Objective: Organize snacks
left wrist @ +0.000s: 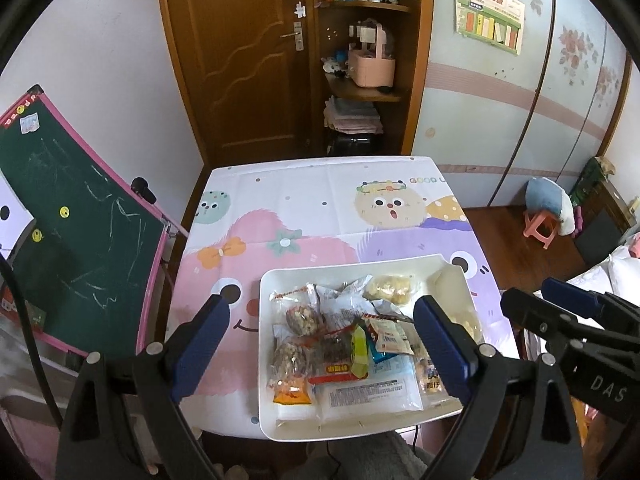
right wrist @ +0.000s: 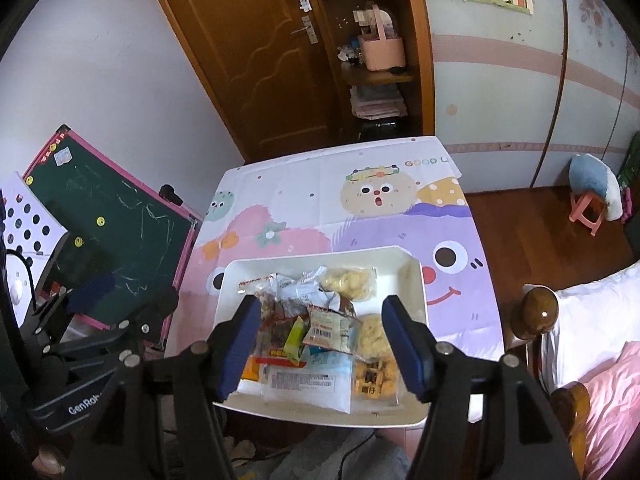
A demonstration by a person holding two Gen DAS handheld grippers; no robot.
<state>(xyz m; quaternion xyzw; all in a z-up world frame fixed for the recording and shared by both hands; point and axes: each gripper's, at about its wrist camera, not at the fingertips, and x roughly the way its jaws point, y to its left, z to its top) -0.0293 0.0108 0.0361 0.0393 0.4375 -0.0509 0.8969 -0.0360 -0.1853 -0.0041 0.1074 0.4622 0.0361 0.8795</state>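
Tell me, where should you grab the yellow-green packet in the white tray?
Probably the upper crimped end of the slim yellow-green snack packet. It lies on top of the pile in the white plastic tray, so come straight down from above with jaws open across its narrow width.

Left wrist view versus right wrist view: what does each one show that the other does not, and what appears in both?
Only the left wrist view shows the right gripper, entering from the right edge with its fingers apart.

Only the right wrist view shows the left gripper beside the chalkboard, the white dotted board, the bed's wooden post and the pink bedding.

Both show the white tray of snack packets on the cartoon tablecloth, the chalkboard, the wooden door, and the pink stool.
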